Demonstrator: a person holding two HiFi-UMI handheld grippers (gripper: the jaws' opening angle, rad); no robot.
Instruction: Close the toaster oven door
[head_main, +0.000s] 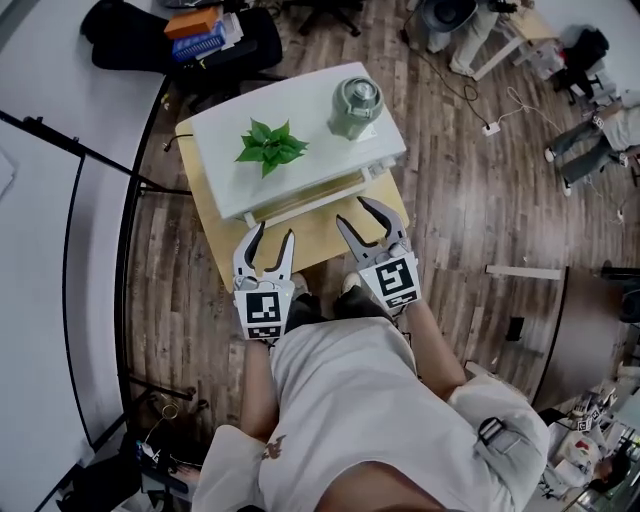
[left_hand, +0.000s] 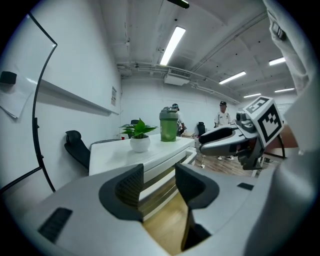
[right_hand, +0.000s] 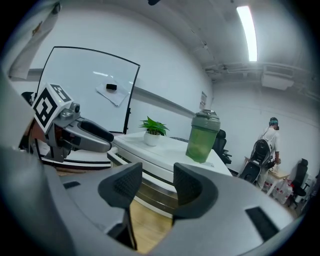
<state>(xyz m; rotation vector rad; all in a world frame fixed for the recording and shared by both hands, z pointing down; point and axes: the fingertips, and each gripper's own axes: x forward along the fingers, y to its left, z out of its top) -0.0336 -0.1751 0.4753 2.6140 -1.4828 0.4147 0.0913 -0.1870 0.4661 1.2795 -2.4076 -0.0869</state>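
A white toaster oven (head_main: 300, 135) stands on a small wooden table (head_main: 215, 240). Its glass door (head_main: 305, 200), with a white handle bar (left_hand: 162, 161) along the top, faces me; I cannot tell how far it stands ajar. My left gripper (head_main: 274, 235) hovers just before the door's left part, jaws apart with nothing between them (left_hand: 159, 175). My right gripper (head_main: 355, 212) sits before the door's right part, also open and empty (right_hand: 157, 175). Each gripper shows in the other's view: the right gripper (left_hand: 225, 140) and the left gripper (right_hand: 95, 135).
On the oven's top stand a potted green plant (head_main: 270, 145) and a green lidded bottle (head_main: 355, 105). A whiteboard on a black frame (head_main: 60, 250) runs along the left. Office chairs, a cable with a power strip (head_main: 490, 127) and people are at the back.
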